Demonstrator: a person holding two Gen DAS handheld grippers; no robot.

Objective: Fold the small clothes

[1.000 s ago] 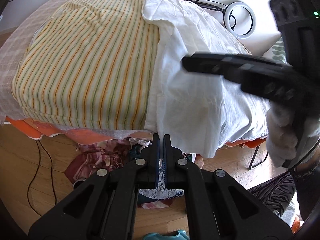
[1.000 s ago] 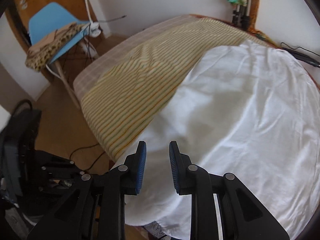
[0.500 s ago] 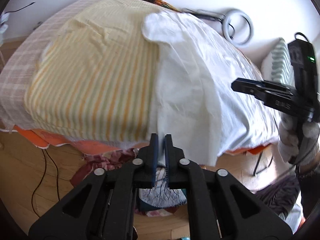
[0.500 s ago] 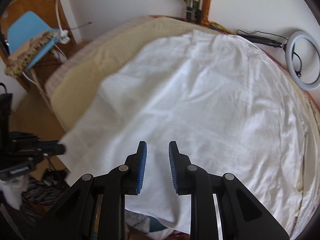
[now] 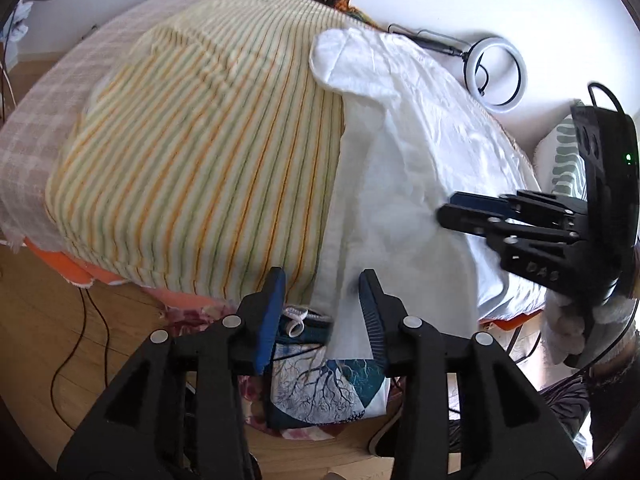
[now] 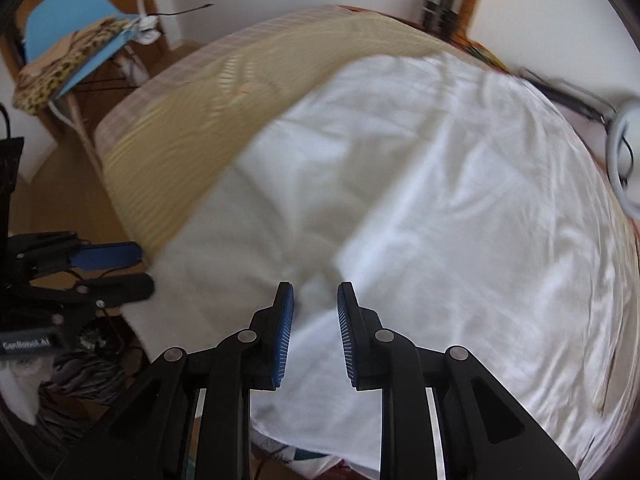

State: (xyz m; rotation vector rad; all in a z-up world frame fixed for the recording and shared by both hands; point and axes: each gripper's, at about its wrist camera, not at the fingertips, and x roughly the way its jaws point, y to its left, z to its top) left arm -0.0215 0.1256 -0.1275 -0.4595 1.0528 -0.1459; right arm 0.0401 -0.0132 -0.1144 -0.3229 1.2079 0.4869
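Only readable bit is a small label (image 6: 27, 345) on the side of the left gripper (image 6: 120, 270) in the right wrist view. Looks something like "Confienot.AI", but it's blurry so don't quote me. The raised lettering on the right gripper (image 5: 452, 208) is too small to read.

Left gripper (image 5: 322, 300): jaws, shut a second ago, have just been opening; hanging edge of white garment (image 5: 400, 184) now between the parted pads, unpressed. Right gripper (image 6: 314, 312): shifted from the garment's left edge beside the striped cover (image 5: 192, 168) to over its lower middle.
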